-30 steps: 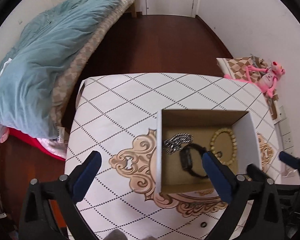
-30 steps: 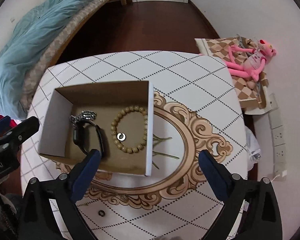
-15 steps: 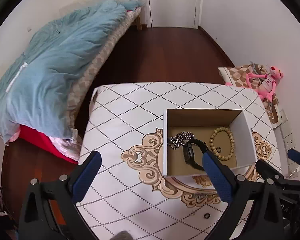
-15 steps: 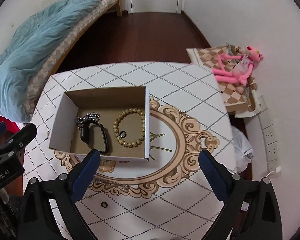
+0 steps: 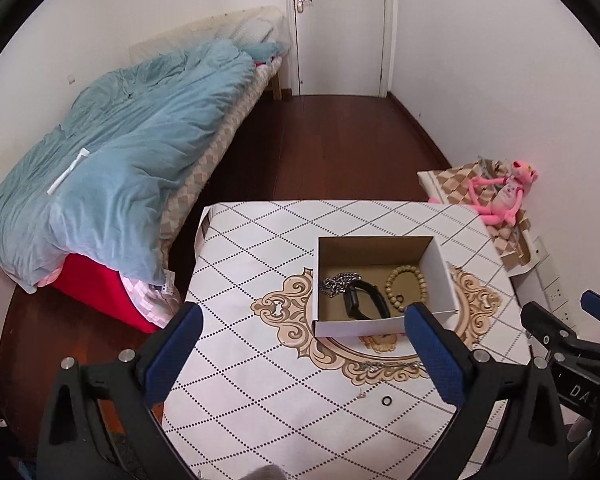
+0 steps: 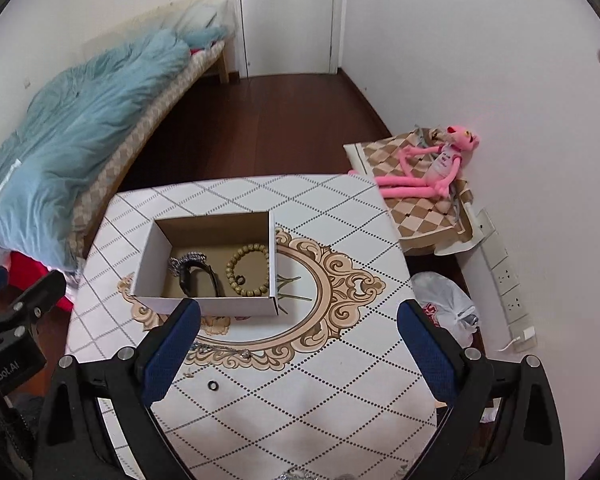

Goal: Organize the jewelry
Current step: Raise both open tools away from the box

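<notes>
Both grippers hang above the near edge of the worktop (image 6: 300,420), which is covered with a white, diamond-patterned cloth bearing a gold scrollwork medallion. The left gripper (image 5: 300,354) has its blue-padded fingers (image 5: 174,354) spread wide with nothing between them, and the right gripper (image 6: 298,354) likewise shows its fingers (image 6: 172,350) wide apart and empty.

An open cardboard box (image 6: 212,306) with white outer walls stands near the middle of the worktop, somewhat toward its left edge. Inside it, from left to right, lie a silver chain (image 6: 188,260), a black watch (image 6: 198,280) touching that chain, and a wooden bead bracelet (image 6: 248,270) against the right wall. A small dark ring (image 6: 240,280) rests inside the loop of the bracelet.

Outside the box, a second ring (image 6: 213,385) lies on the cloth close to the near edge, well apart from the box. Between that ring and the box's front wall, a thin silvery chain (image 6: 220,350) stretches along the gold scrollwork; its details are hard to make out.

Beyond the worktop's left edge stands a bed (image 5: 204,152) with a light blue duvet (image 5: 112,184). Off the far right corner, a pink plush toy (image 6: 432,168) sprawls on a checkered cushion (image 6: 420,216), and a white plastic bag (image 6: 444,304) sits on the floor past the right edge.
</notes>
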Demonstrator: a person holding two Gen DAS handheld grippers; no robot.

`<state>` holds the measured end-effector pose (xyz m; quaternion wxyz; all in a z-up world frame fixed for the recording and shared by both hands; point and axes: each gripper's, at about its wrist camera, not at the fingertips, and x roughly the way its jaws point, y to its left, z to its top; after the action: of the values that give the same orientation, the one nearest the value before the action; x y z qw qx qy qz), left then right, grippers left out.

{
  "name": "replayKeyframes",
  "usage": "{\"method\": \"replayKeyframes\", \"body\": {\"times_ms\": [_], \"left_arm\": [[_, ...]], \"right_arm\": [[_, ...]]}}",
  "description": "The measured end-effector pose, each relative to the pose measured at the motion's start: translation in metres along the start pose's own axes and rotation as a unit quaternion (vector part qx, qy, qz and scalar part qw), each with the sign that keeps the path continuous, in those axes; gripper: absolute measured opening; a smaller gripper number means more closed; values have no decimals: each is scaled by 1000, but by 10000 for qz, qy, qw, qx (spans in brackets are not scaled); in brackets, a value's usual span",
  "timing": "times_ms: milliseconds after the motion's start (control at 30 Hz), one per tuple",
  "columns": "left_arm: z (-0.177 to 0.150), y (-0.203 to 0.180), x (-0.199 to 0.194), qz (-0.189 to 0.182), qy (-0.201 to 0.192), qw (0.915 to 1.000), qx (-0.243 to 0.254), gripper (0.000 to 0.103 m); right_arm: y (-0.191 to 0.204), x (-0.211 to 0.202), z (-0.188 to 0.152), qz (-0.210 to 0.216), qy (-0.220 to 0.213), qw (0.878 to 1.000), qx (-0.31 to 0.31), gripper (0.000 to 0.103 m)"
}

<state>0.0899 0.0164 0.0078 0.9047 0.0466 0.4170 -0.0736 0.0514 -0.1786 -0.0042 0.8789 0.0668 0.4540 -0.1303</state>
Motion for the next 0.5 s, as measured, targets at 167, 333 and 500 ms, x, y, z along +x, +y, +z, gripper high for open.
{"method": "replayKeyframes", "body": {"times_ms": [167, 333, 500], "left_arm": [[-6, 0, -18, 2, -103, 9999, -35, 103], [-19, 0, -9, 198, 64, 9997, -104, 103], [-46, 8, 26, 486, 383, 9977, -271, 103]], "right_arm": [[-4, -24, -3, 90, -182, 9997, 100, 100], [-4, -17, -14, 140, -38, 9999, 90, 100], [-7, 32, -45, 315, 484, 9982, 131, 100]]}}
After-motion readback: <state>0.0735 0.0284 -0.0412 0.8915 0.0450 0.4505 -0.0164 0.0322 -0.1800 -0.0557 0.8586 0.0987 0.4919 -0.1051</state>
